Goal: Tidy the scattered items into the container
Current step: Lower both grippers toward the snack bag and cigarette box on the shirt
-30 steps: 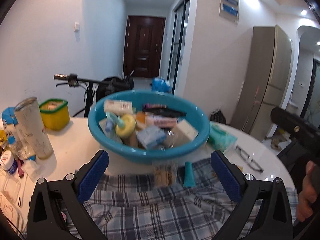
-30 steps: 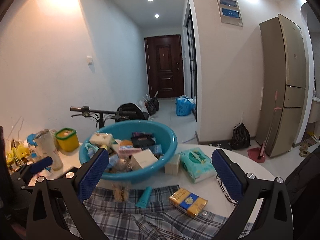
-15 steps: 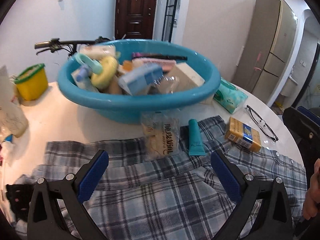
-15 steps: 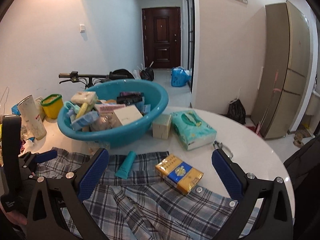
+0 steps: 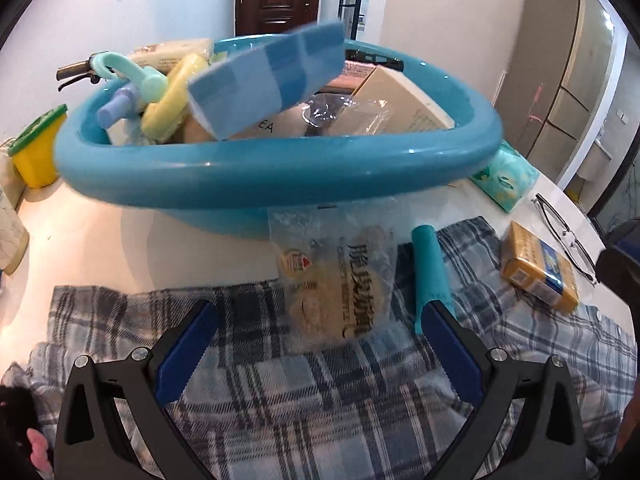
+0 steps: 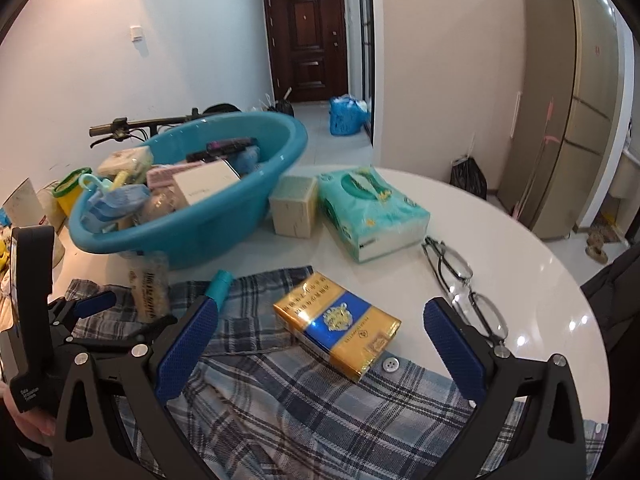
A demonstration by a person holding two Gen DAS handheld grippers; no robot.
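A blue basin [image 5: 280, 176] [image 6: 224, 216] full of several items stands on the white round table. In front of it a clear snack bag [image 5: 340, 280] [image 6: 148, 288] and a teal tube [image 5: 430, 276] [image 6: 219, 284] lie on a plaid shirt [image 5: 320, 400] [image 6: 320, 408]. A yellow-and-blue pack [image 6: 336, 324] [image 5: 540, 268] lies on the shirt too. My left gripper [image 5: 320, 344] is open and empty, just short of the snack bag. My right gripper [image 6: 320, 344] is open and empty, its fingers either side of the yellow-and-blue pack.
A green tissue pack [image 6: 372, 212], a beige box [image 6: 292, 206] and glasses [image 6: 464, 284] lie right of the basin. A yellow tub [image 5: 36, 156] and a cup [image 6: 24, 208] stand at the left. The table edge [image 6: 592, 320] curves at the right.
Both grippers have tilted down and moved closer to the table. The left one has closed in on the snack bag, the right one on the yellow-and-blue pack. Both stay open.
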